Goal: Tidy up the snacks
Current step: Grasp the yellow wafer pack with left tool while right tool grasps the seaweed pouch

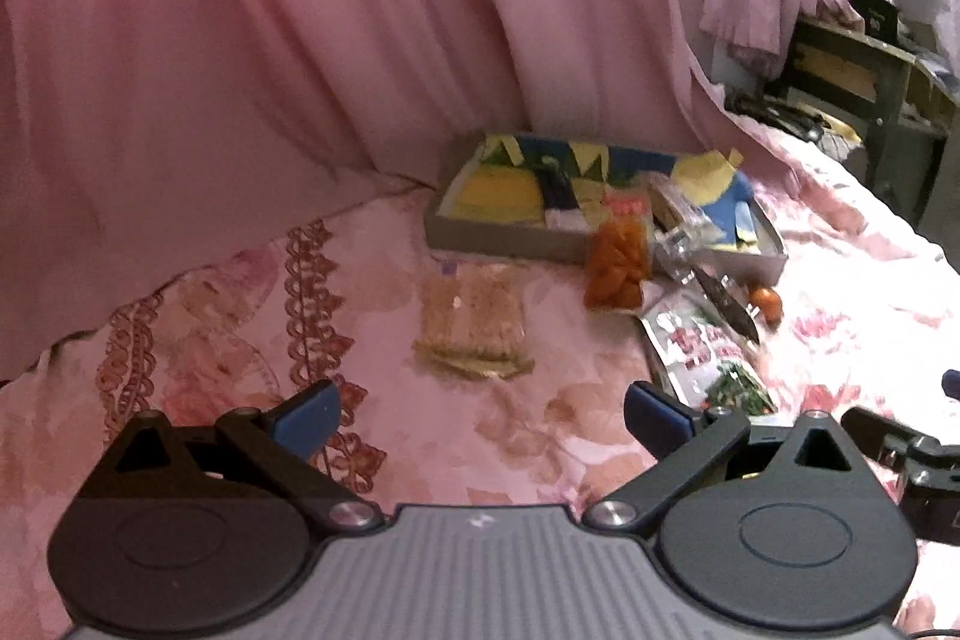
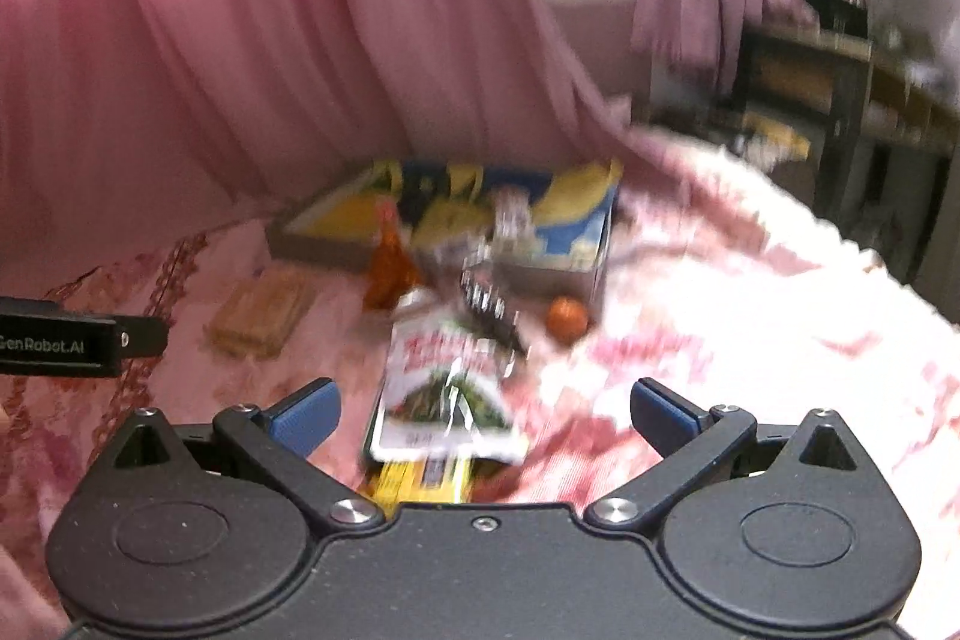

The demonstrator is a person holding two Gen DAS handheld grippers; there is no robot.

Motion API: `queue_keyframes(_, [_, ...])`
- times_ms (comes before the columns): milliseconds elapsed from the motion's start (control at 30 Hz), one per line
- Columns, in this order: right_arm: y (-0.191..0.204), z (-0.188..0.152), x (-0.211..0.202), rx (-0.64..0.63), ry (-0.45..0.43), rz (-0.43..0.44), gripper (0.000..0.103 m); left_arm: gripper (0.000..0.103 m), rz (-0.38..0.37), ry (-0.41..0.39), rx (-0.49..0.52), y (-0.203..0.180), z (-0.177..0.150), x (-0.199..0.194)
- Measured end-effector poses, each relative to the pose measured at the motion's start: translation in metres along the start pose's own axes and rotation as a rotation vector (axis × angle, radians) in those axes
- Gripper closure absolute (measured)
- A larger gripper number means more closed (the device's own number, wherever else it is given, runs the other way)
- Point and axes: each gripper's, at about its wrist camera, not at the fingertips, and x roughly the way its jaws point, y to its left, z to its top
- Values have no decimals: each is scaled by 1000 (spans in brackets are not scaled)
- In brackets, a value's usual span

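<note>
A shallow cardboard box (image 1: 498,238) with a yellow and blue lining lies on the pink floral bedspread; it also shows in the right wrist view (image 2: 312,244). In front of it lie a clear pack of tan biscuits (image 1: 474,316) (image 2: 261,319), an orange snack bag (image 1: 618,256) (image 2: 390,262) leaning on the box, a white and green packet (image 1: 708,352) (image 2: 444,382), a clear wrapper with a dark snack (image 1: 714,280) (image 2: 486,304) and a small orange fruit (image 1: 768,304) (image 2: 567,317). My left gripper (image 1: 480,418) is open and empty, short of the biscuits. My right gripper (image 2: 483,415) is open over the near end of the white packet.
A pink curtain (image 1: 300,40) hangs behind the box. A dark desk (image 1: 864,64) with clutter stands at the far right beyond the bed. A yellow packet (image 2: 420,478) lies under the white one. The left gripper's side (image 2: 78,340) shows in the right view.
</note>
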Motion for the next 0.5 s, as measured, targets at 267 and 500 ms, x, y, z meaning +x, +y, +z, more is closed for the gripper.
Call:
queue_keyframes(267, [-18, 1, 20, 126, 149, 73, 1, 1, -77, 180, -53, 10, -1, 33])
queue_keyframes(500, [-24, 16, 61, 77, 262, 113, 1, 1, -161, 293, -33, 1, -9, 60])
